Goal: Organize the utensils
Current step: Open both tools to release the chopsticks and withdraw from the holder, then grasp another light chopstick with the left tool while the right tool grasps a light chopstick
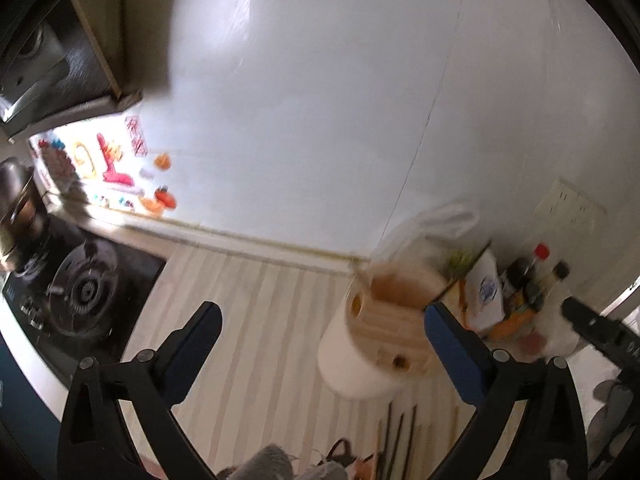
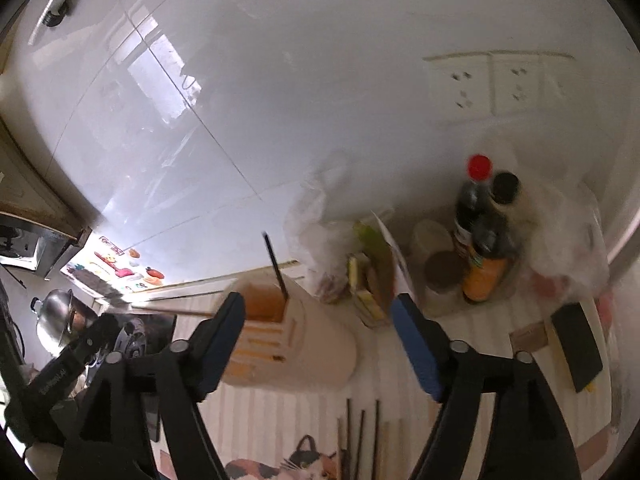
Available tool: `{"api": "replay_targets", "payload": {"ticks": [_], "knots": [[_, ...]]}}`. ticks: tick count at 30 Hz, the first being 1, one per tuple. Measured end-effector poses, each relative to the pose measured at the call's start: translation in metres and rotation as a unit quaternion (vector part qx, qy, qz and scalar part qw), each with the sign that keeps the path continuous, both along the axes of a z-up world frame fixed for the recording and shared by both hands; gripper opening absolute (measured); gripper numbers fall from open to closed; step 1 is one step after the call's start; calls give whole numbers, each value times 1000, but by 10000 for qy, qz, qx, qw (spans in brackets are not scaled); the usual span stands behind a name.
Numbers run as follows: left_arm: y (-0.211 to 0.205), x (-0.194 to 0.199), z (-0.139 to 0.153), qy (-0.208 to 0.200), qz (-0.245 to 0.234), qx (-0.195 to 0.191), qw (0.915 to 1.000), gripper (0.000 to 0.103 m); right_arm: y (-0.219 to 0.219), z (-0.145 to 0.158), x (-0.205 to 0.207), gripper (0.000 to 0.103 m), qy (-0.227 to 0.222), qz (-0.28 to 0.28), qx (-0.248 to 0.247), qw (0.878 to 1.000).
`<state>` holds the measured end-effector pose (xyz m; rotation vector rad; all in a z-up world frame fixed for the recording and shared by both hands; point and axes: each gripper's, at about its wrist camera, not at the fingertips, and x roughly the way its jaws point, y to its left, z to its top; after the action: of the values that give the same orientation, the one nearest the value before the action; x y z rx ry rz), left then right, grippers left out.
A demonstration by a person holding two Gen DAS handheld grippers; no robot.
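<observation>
Looking down along your two tools, take the utensil holder (image 2: 296,344) as your landmark: it is a cream cylinder with a wooden slotted top, standing on the striped countertop (image 1: 256,320) in front of the white tiled wall (image 1: 320,100). Your left gripper (image 1: 322,338) has its jaws spread wide with nothing pressed between the blue pads; in its view the holder (image 1: 372,344) sits toward the right finger, partly hidden behind it, and the picture is too blurred to say whether they touch. Your right gripper (image 2: 318,334) is also wide open and holds nothing, with the holder just behind its left finger. One dark chopstick (image 2: 276,264) stands tilted in the holder's large square opening (only the right view shows it clearly). Nearer you than the holder, several more chopsticks (image 2: 362,432), dark and pale, lie flat on the countertop beside a cloth with a cat picture (image 2: 296,460). To the holder's right stand a crumpled plastic bag (image 2: 316,216), some small boxes (image 2: 368,284) and a cluster of sauce bottles (image 2: 484,236). To the holder's left lies the gas hob (image 1: 88,288).
</observation>
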<state>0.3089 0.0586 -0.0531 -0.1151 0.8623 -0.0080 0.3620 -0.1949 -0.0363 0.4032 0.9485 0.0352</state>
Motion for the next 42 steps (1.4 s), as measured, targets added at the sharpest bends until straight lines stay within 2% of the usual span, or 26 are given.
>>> {"api": "replay_targets", "payload": {"ticks": [2, 4, 8, 10, 12, 15, 16, 17, 19, 20, 22, 24, 25, 26, 27, 28, 30, 34, 42], "knots": [[0, -12, -18, 195, -1, 103, 9998, 103, -6, -10, -12, 91, 19, -71, -71, 9999], [-6, -19, -45, 544, -49, 225, 9983, 103, -12, -26, -23, 92, 162, -117, -236, 9995], [-23, -34, -96, 1122, -256, 363, 9927, 103, -23, -75, -40, 92, 860, -157, -250, 9959], [-37, -40, -123, 1392, -445, 395, 9885, 103, -29, -96, -52, 83, 1161, -196, -255, 9927], [-51, -44, -144, 1656, -594, 392, 9836, 102, -33, -118, -60, 55, 1511, -197, -187, 9881], [-71, -47, -179, 2001, -818, 393, 9756, 98, -35, -153, -73, 39, 1985, -116, -132, 9800], [-79, -48, -194, 2202, -934, 361, 9703, 86, -34, -162, -77, 37, 2123, -85, -134, 9771], [-87, -49, -206, 2359, -1041, 308, 9657, 81, -35, -175, -83, 36, 2292, -76, -155, 9732], [-100, -49, -229, 2674, -1204, 264, 9557, 62, -36, -190, -92, 36, 2465, -66, -162, 9690], [-106, -50, -240, 2791, -1277, 290, 9513, 58, -38, -196, -98, 36, 2533, -76, -174, 9672], [-115, -51, -259, 3008, -1347, 311, 9436, 44, -42, -208, -106, 36, 2684, -108, -181, 9631], [-120, -52, -270, 3116, -1366, 304, 9398, 40, -45, -215, -112, 36, 2772, -144, -171, 9606], [-122, -52, -271, 3029, -1392, 190, 9426, 36, -47, -218, -115, 36, 2806, -155, -173, 9595], [-124, -51, -270, 2983, -1395, 238, 9439, 35, -49, -221, -119, 36, 2846, -165, -180, 9583], [-127, -49, -268, 2928, -1422, 307, 9450, 25, -50, -223, -121, 36, 2862, -166, -183, 9578], [-130, -49, -267, 2908, -1421, 437, 9452, 4, -52, -225, -123, 36, 2886, -166, -192, 9571], [-133, -49, -267, 2920, -1425, 543, 9442, 3, -53, -229, -122, 36, 2933, -175, -187, 9557], [-123, -46, -263, 2865, -1260, 643, 9476, 3, -49, -242, -115, 36, 3048, -118, -253, 9520], [-73, -48, -261, 3033, -737, 380, 9493, 3, -33, -278, -103, 35, 3242, 117, -902, 9416]]}}
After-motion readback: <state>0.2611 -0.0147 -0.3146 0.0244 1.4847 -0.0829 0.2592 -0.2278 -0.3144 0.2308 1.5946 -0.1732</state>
